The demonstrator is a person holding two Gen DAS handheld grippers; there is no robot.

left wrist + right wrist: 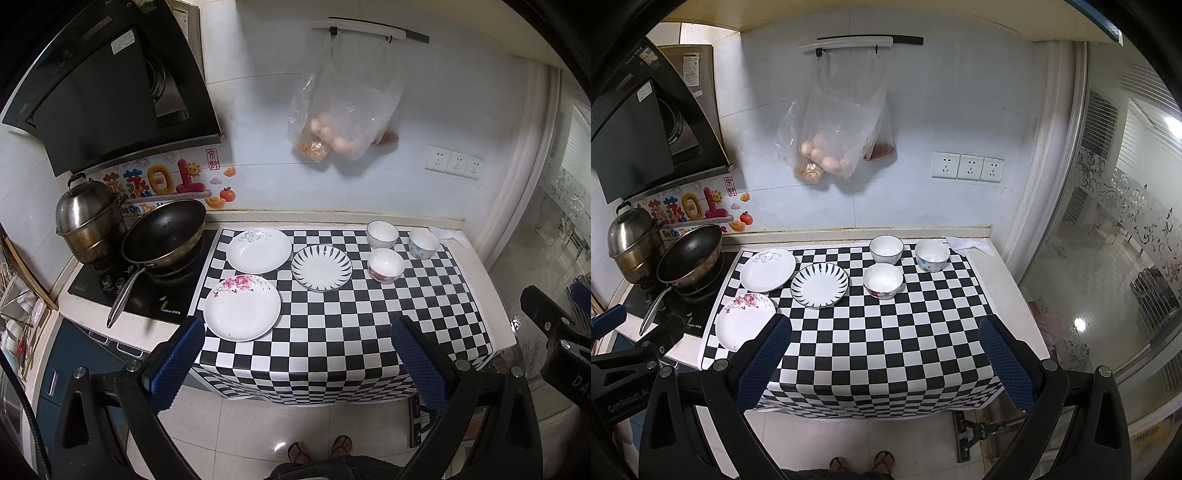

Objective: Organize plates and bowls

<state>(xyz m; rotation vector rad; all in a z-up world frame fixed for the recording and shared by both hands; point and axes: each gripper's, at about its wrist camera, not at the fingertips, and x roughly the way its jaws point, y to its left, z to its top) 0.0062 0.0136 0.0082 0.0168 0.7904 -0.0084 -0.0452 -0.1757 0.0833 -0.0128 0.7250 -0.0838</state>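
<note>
Three plates lie on the checkered cloth: a pink-flower plate at front left, a white embossed plate behind it, and a striped-rim plate in the middle. Three bowls stand at the back right: a white bowl, a patterned bowl and a red-flower bowl. My left gripper is open and empty, held above the counter's front edge. My right gripper is open and empty too, near the front edge; the pink-flower plate is by its left finger.
A black wok and a steel steamer pot sit on the stove at left. A plastic bag of eggs hangs on the wall. A white cloth lies at the back right corner. A glass door is at right.
</note>
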